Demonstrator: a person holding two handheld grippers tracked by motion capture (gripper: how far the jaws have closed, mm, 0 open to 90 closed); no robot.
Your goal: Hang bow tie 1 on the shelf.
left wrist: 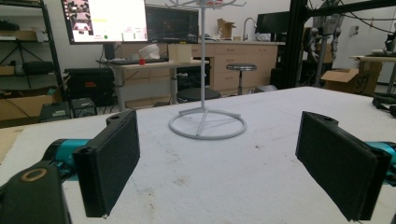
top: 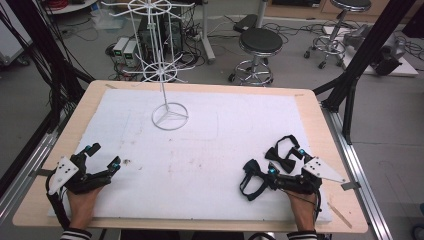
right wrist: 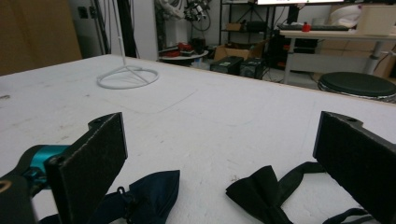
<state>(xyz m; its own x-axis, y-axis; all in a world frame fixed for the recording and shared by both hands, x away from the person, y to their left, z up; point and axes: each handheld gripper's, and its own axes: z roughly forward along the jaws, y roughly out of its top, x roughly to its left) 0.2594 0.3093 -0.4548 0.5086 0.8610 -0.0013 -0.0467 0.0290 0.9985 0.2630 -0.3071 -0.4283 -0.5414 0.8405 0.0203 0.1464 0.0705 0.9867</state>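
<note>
Left gripper (top: 102,156): we see it at the near left corner of the white mat (top: 200,150), held in a hand (top: 82,202) that comes in from the bottom edge; its jaws are spread wide with nothing between them, and in the left gripper view (left wrist: 219,165) only bare mat lies in the gap.

Right gripper (top: 286,161): we find it at the near right of the mat, held in the other hand (top: 302,210), jaws spread apart and pinching nothing; the right gripper view (right wrist: 219,163) shows the same wide gap.

Black bow tie (top: 280,155): it lies flat on the mat between the right gripper's jaws, nearer the far one, its strap looping away from the person; in the right gripper view (right wrist: 261,191) it sits just inside the right-hand jaw without being squeezed.

Dark blue bow tie (top: 252,177): it lies on the mat just beside the right gripper's nearer jaw, on its left side; in the right gripper view (right wrist: 154,189) it rests close against the left-hand jaw, and we cannot tell whether they touch.

White wire stand (top: 167,65): we see it upright at the far middle of the mat, well apart from both grippers, its ring base (left wrist: 208,123) flat on the surface.

Table (top: 310,100): its wooden border frames the mat on all sides.
</note>
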